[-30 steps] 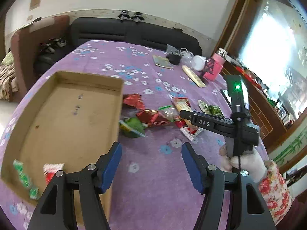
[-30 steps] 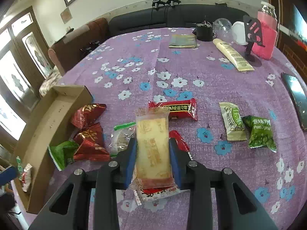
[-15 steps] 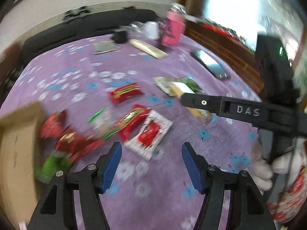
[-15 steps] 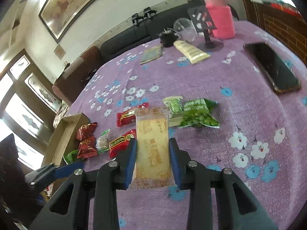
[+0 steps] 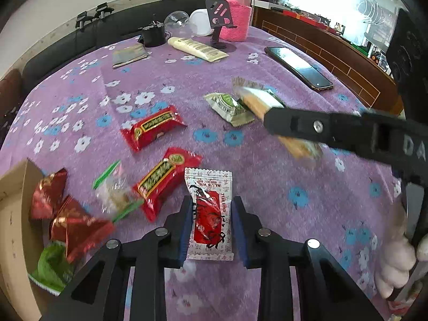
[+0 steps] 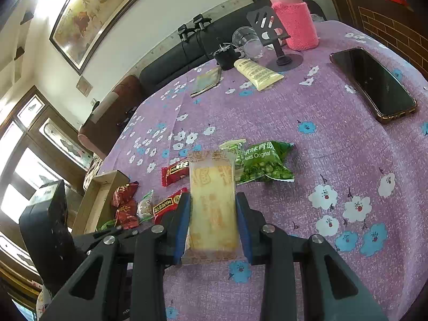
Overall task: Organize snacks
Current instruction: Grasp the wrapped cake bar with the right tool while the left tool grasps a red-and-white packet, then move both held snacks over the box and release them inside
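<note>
Left claw closing on flat crinkly white-red sachet.

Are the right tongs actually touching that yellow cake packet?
Touching. The right wrist view shows the right tongs with both blue pads pressed against the sides of the yellow cake packet, holding it clear of the purple tablecloth.

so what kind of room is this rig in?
Most likely a home living room: a black sofa behind the table, a framed painting on the wall, and a flowered purple tablecloth strewn with household clutter.
</note>
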The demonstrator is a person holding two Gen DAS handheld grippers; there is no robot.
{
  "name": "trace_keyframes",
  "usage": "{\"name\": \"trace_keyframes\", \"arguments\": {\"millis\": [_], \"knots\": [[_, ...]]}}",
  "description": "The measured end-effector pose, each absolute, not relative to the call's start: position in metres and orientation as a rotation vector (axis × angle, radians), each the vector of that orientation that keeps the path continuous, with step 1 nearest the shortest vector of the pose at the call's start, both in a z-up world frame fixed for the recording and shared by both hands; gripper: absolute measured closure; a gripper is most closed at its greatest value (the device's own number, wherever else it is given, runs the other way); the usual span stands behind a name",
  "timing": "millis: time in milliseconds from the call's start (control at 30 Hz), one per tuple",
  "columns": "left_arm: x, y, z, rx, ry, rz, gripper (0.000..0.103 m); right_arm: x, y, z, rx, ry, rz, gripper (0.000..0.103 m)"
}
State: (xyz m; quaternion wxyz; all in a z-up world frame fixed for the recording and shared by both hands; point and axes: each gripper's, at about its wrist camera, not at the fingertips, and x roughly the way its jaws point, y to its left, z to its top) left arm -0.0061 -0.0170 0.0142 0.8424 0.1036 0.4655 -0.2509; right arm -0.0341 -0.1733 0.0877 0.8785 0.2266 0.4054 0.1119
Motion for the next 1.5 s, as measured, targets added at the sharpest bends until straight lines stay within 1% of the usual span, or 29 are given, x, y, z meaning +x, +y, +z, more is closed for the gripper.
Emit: {"name": "trace_keyframes", "arguments": {"millis": [233, 333, 433, 600, 767, 900, 1000, 1167, 1300, 1500], "knots": [[-0.034, 0.014, 0.042, 0.085, 0.934, -0.527, 0.074, -0.037, -0.173, 0.088, 0.471, 0.83, 0.235, 0.071], [-0.052, 0.042, 0.062, 0.016, 0.89, -0.502, 0.074, -0.038, -0.169, 0.09, 0.458, 0.823, 0.245, 0.071], [-0.074, 0.084, 0.08, -0.053, 0.84, -0.432, 0.074, -0.039, -0.161, 0.09, 0.432, 0.823, 0.257, 0.071], [-0.097, 0.161, 0.092, -0.147, 0.804, -0.276, 0.074, -0.045, -0.133, 0.096, 0.362, 0.832, 0.276, 0.071], [-0.108, 0.239, 0.088, -0.246, 0.801, -0.121, 0.073, -0.056, -0.084, 0.121, 0.306, 0.836, 0.374, 0.071], [-0.105, 0.272, 0.075, -0.277, 0.819, -0.049, 0.073, -0.063, -0.017, 0.137, 0.22, 0.86, 0.499, 0.071], [-0.099, 0.287, 0.063, -0.277, 0.837, -0.023, 0.073, -0.067, 0.035, 0.138, 0.173, 0.902, 0.593, 0.07], [-0.089, 0.308, 0.05, -0.274, 0.863, 0.014, 0.073, -0.066, 0.099, 0.126, 0.114, 0.959, 0.656, 0.07], [-0.084, 0.319, 0.046, -0.285, 0.873, 0.037, 0.073, -0.059, 0.139, 0.104, 0.075, 1.021, 0.664, 0.07], [-0.086, 0.332, 0.044, -0.322, 0.871, 0.052, 0.071, -0.058, 0.173, 0.082, 0.008, 1.057, 0.646, 0.07]]}}
